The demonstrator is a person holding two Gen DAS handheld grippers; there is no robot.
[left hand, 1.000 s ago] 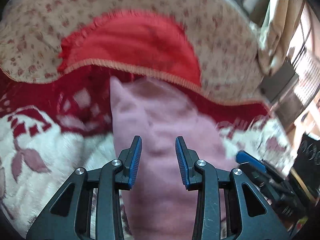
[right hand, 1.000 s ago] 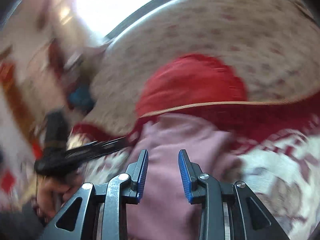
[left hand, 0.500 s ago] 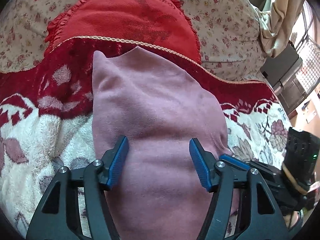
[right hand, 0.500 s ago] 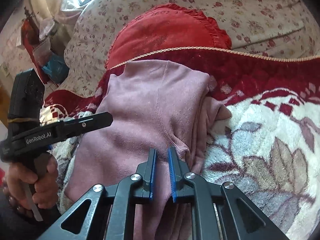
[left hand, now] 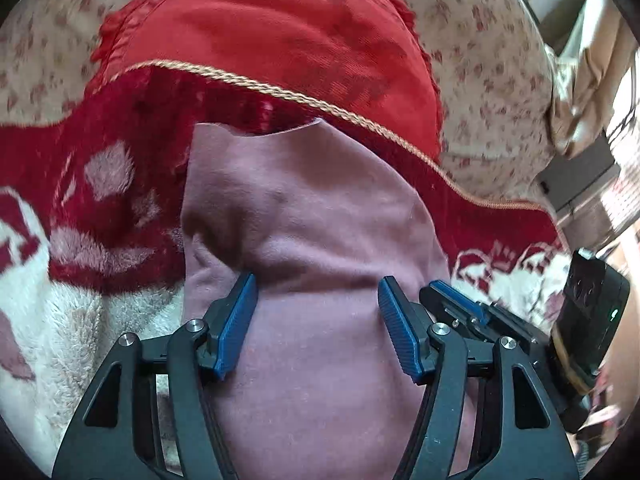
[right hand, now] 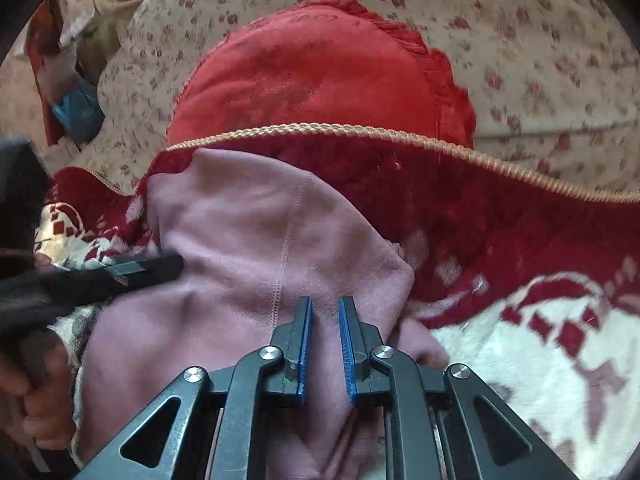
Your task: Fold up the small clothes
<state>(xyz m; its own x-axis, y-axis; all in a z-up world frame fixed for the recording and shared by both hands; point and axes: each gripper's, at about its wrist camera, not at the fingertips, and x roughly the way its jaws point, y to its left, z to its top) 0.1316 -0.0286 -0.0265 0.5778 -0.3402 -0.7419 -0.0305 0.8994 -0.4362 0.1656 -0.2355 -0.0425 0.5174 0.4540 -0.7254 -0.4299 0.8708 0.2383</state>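
Right wrist view: right gripper (right hand: 324, 344) pinches a fold of the mauve garment (right hand: 248, 232) on a red-patterned blanket (right hand: 520, 240), while left gripper (left hand: 316, 320) stands wide over it.

A fleecy blanket (left hand: 80, 320) in dark red and cream, edged with gold cord, covers the bed. Beyond the fingers a red cushion (right hand: 320, 76) with a frilled edge rests against a cream cover (right hand: 540, 40) printed with small red flowers. To the far right, beige curtains (left hand: 592, 80) hang by a bright window. Daylight falls across everything.
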